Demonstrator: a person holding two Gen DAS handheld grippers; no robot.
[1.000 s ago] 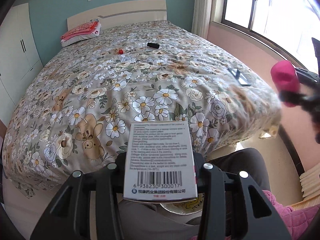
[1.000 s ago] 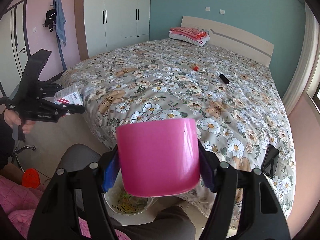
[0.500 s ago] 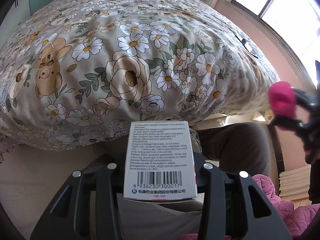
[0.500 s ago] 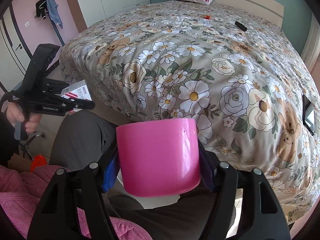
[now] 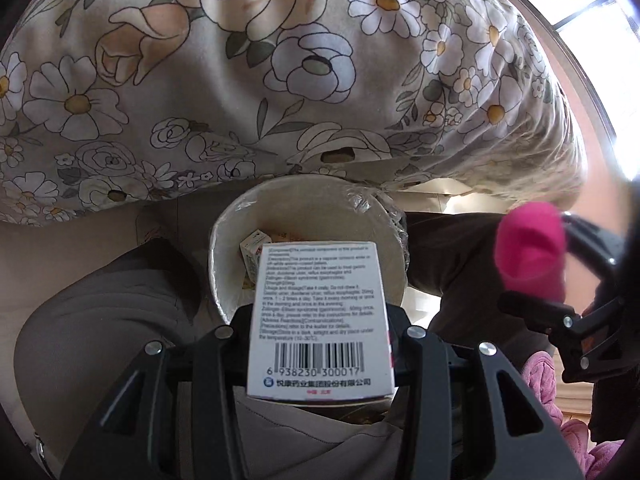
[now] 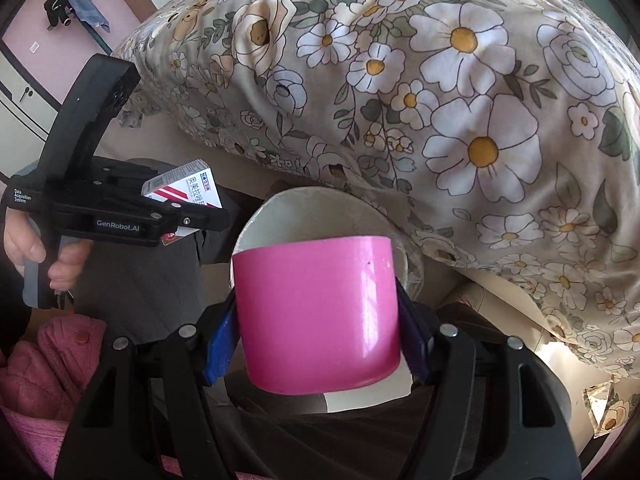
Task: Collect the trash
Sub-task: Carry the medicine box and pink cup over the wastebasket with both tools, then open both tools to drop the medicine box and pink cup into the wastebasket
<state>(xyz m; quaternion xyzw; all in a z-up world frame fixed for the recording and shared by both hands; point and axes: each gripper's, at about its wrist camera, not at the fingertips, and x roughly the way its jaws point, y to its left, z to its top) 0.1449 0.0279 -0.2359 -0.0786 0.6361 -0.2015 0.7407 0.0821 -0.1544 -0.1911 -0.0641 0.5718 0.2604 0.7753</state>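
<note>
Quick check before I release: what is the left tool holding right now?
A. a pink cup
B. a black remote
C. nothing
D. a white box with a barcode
D: in the left wrist view the left tool is clamped on the white box with its barcode facing the camera, above the bin; the pink cup sits in the right tool.
</note>
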